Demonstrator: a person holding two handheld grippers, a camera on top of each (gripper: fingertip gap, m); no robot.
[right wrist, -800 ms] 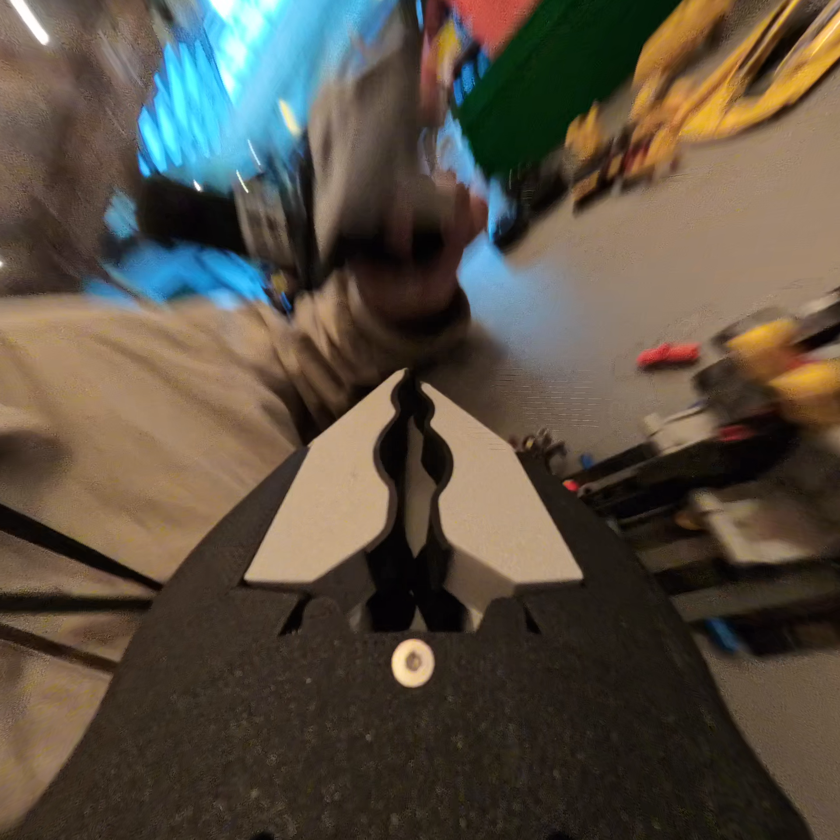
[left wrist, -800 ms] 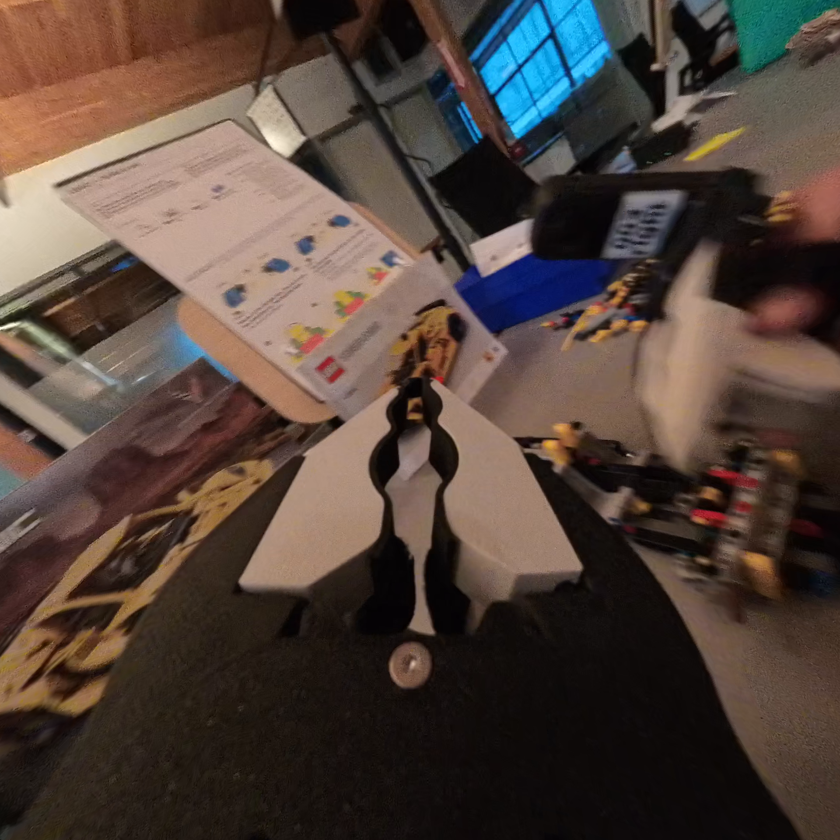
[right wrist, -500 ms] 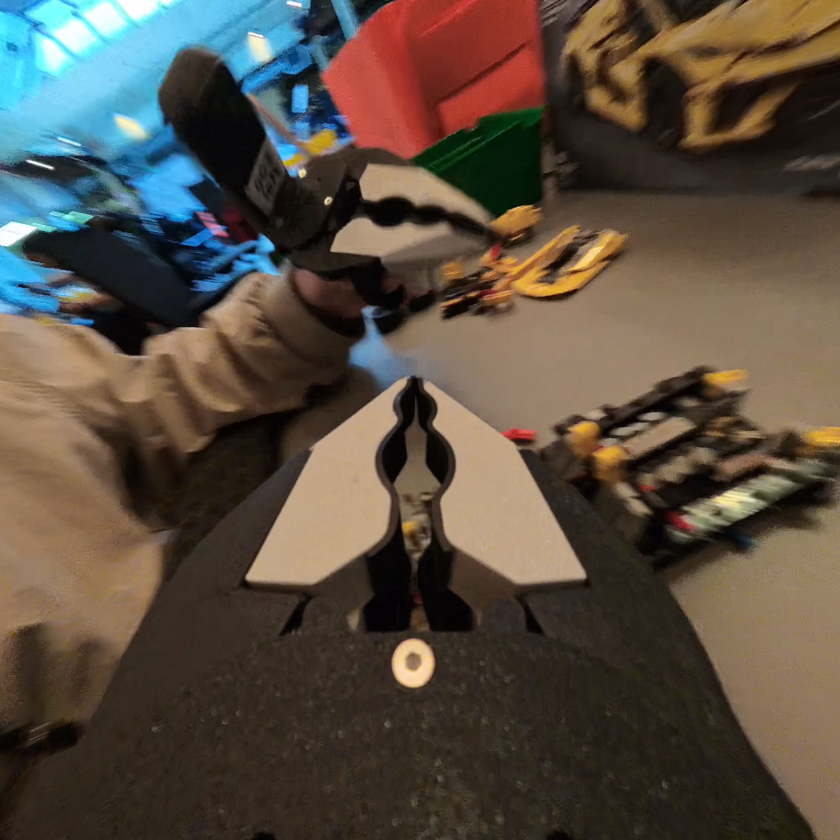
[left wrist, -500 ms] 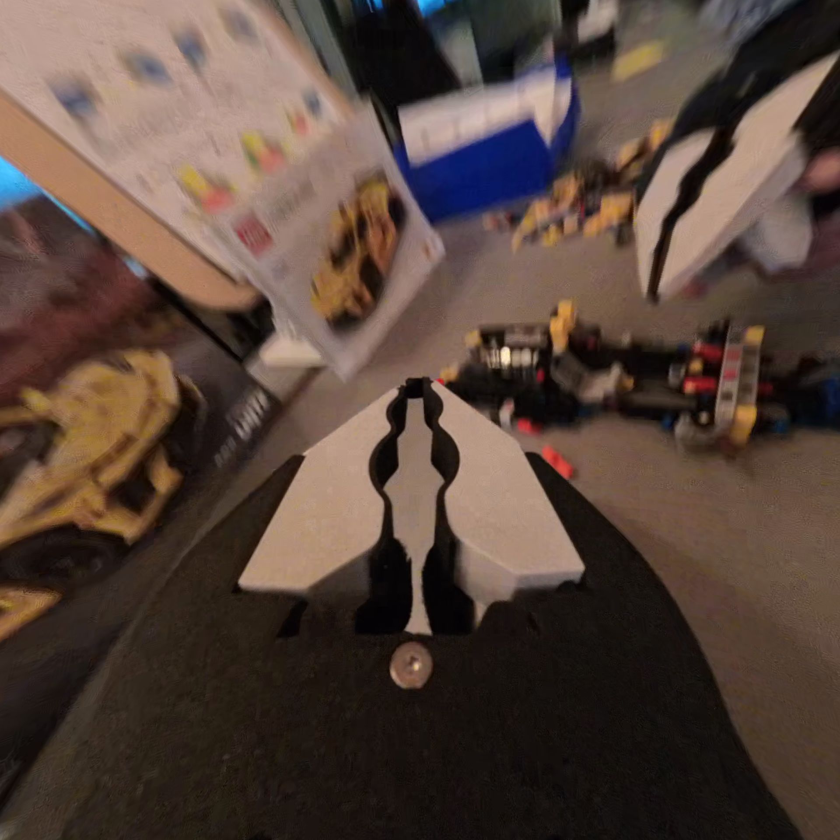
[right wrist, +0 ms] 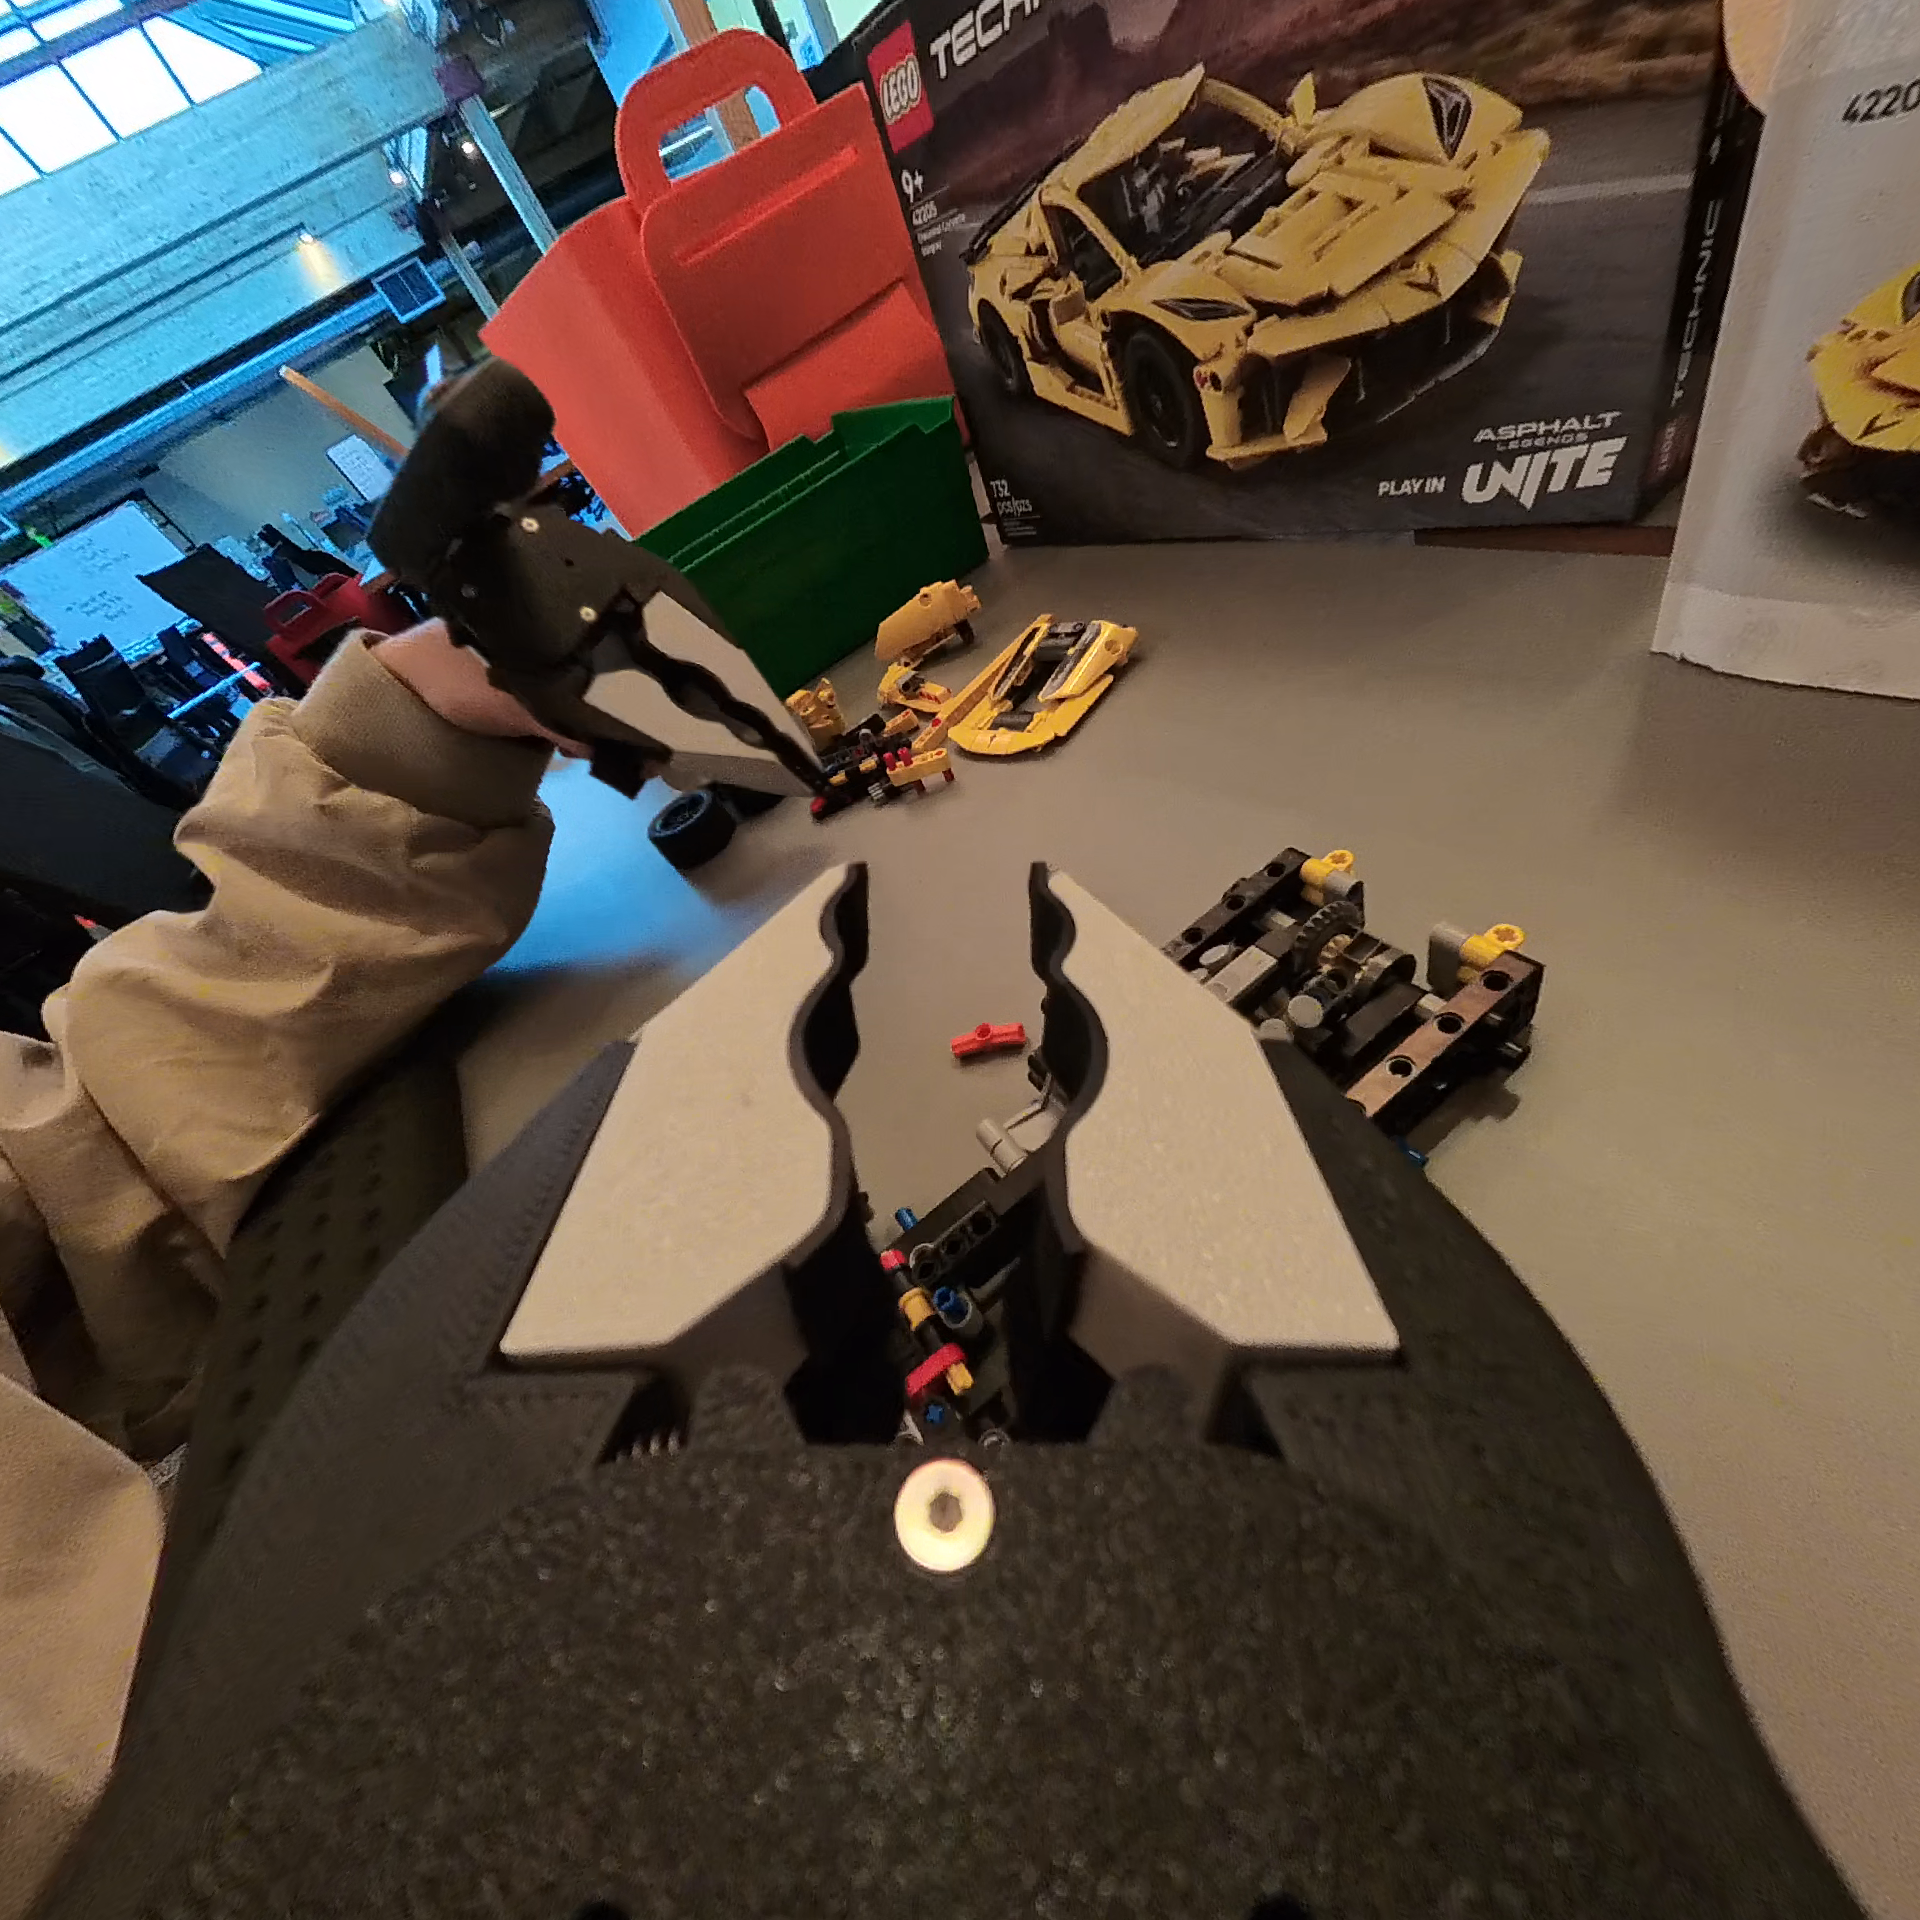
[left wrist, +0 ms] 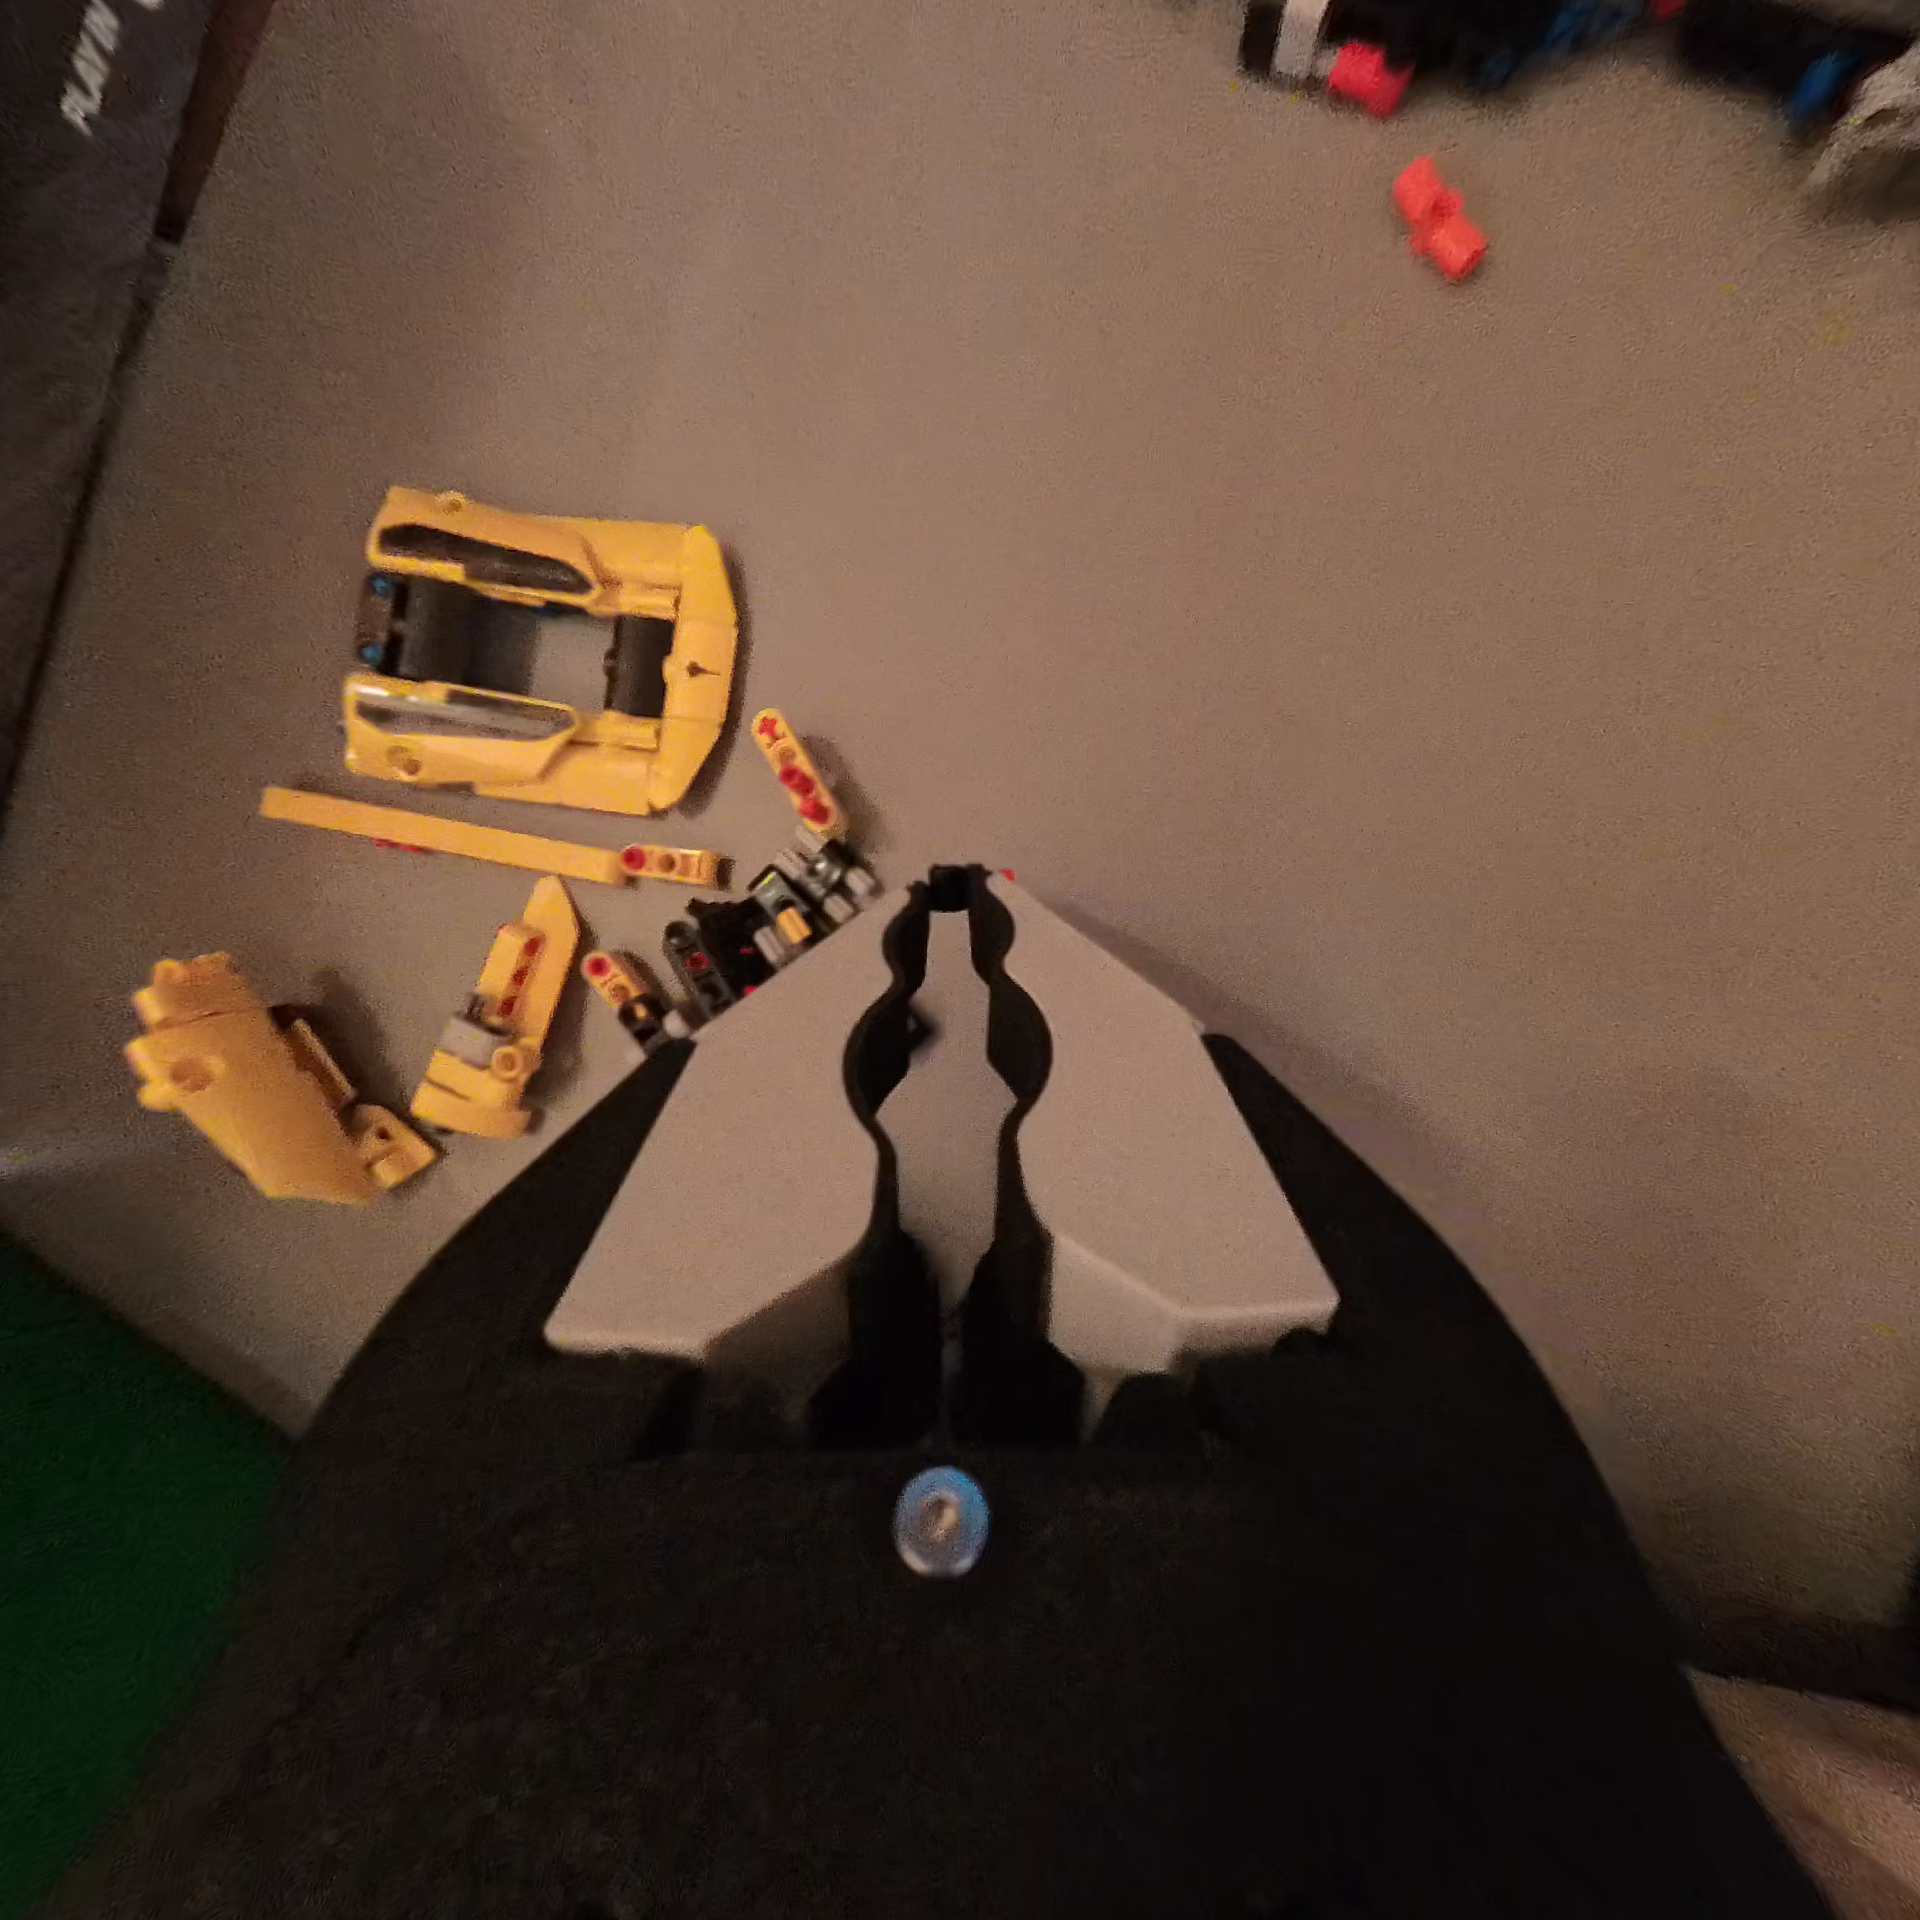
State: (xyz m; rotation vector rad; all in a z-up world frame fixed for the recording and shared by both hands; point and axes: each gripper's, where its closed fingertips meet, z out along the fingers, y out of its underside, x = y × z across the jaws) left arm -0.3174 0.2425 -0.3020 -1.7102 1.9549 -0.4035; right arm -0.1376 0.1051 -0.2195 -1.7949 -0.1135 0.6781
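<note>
My left gripper is shut and empty, pointing down at the grey table. Its tips are right next to a small black, grey and red brick assembly. It also shows in the right wrist view, held by a hand in a beige sleeve. Yellow car body parts lie left of it: a large body panel, a long beam and two smaller pieces. My right gripper is open, low over a black brick chassis. A small red connector lies on the table between its fingers.
A green bin and an orange carry box stand at the back left. The set's box with a yellow car picture and a white booklet stand behind. A black wheel lies near the left gripper.
My left gripper has swung from facing the booklet and chassis down onto the yellow parts, still shut. My right gripper has opened and steadied over the chassis.
</note>
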